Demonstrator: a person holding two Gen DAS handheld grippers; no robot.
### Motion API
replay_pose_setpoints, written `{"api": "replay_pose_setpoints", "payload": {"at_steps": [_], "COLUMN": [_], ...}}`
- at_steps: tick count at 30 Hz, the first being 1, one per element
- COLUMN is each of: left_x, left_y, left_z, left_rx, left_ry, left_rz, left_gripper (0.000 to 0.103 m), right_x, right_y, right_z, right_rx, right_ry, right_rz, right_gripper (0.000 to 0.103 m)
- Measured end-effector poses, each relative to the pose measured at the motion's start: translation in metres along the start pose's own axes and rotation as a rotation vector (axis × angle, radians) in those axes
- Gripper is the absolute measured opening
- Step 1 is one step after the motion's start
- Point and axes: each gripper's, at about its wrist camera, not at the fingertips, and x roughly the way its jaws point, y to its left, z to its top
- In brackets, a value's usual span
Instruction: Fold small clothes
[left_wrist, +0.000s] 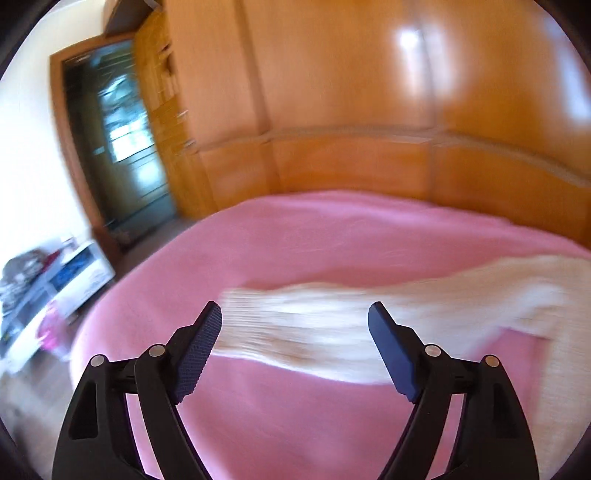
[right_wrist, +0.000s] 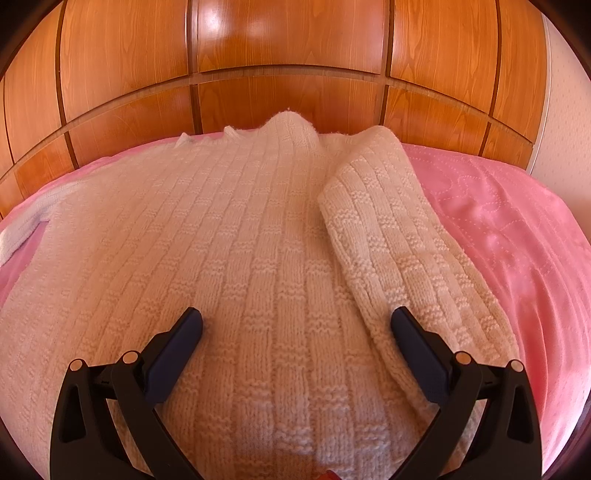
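Both tools, left tool (left_wrist: 295, 317) and right tool (right_wrist: 297, 323), gape empty over the cream knit sweater (right_wrist: 207, 236); its folded-in sleeve (right_wrist: 388, 221) could slide off the pink bedspread (right_wrist: 517, 229) side if snagged.

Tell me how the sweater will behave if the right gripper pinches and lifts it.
The sweater is chunky ribbed knit, so it will likely drape limp from the right gripper. It probably has some weight and may stretch. The folded sleeve lies loose on top and could slide off.
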Motion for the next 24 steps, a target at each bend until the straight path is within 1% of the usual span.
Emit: {"api": "replay_pose_setpoints", "payload": {"at_steps": [1,2,3,4,5,6,7,9,10,11,12,13,15,17,20,21,23,24], "left_x": [-0.015,-0.032,-0.042,-0.056,-0.064,-0.075,-0.083,-0.088,-0.086,-0.083,-0.082,-0.085,-0.085,-0.083,-0.071,-0.072,-0.071,-0.071], "left_y": [-0.013,-0.032,-0.046,-0.064,-0.075,-0.096,-0.114,-0.144,-0.159,-0.168,-0.179,-0.182,-0.179,-0.177,-0.176,-0.175,-0.173,-0.172], "left_z": [-0.007,-0.016,-0.022,-0.033,-0.042,-0.056,-0.068,-0.087,-0.101,-0.107,-0.115,-0.116,-0.116,-0.118,-0.112,-0.113,-0.114,-0.113], "left_rx": [0.009,0.026,0.037,0.049,0.058,0.092,0.139,0.226,0.286,0.325,0.378,0.392,0.380,0.357,0.309,0.299,0.285,0.284], "left_ry": [-0.019,-0.027,-0.018,-0.001,0.010,0.027,0.037,0.056,0.094,0.124,0.151,0.146,0.144,0.159,0.199,0.207,0.218,0.219], "left_rz": [-0.057,-0.148,-0.211,-0.299,-0.358,-0.452,-0.500,-0.523,-0.533,-0.526,-0.495,-0.486,-0.494,-0.517,-0.544,-0.550,-0.558,-0.558], "left_gripper": [0.082,0.085,0.089,0.089,0.089,0.089,0.089,0.089,0.089,0.089,0.089,0.089,0.089,0.089,0.092,0.093,0.094,0.095], "right_x": [0.000,0.001,0.002,0.002,0.003,0.002,0.002,-0.001,-0.006,-0.015,-0.027,-0.040,-0.057,-0.066,-0.064,-0.059,-0.048,-0.041], "right_y": [0.000,0.000,0.000,0.000,0.000,-0.001,-0.002,-0.005,-0.007,-0.011,-0.019,-0.029,-0.048,-0.077,-0.112,-0.125,-0.142,-0.147], "right_z": [0.000,0.001,0.001,0.001,0.001,0.002,0.002,0.002,0.002,0.002,0.000,-0.001,-0.002,-0.005,-0.010,-0.013,-0.020,-0.027], "right_rx": [0.000,-0.001,-0.001,-0.001,-0.002,0.000,0.004,0.004,-0.012,-0.013,0.011,0.042,0.087,0.152,0.230,0.256,0.291,0.312], "right_ry": [0.002,0.005,0.013,0.016,0.017,0.020,0.023,0.037,0.054,0.047,0.014,-0.024,-0.048,-0.054,-0.021,0.004,0.065,0.105], "right_rz": [0.000,0.001,0.000,0.000,0.001,0.008,0.020,0.049,0.068,0.090,0.118,0.138,0.123,0.078,0.029,0.009,-0.008,0.010], "right_gripper": [0.101,0.101,0.101,0.101,0.101,0.101,0.101,0.101,0.101,0.101,0.101,0.101,0.101,0.101,0.099,0.096,0.078,0.072]}}
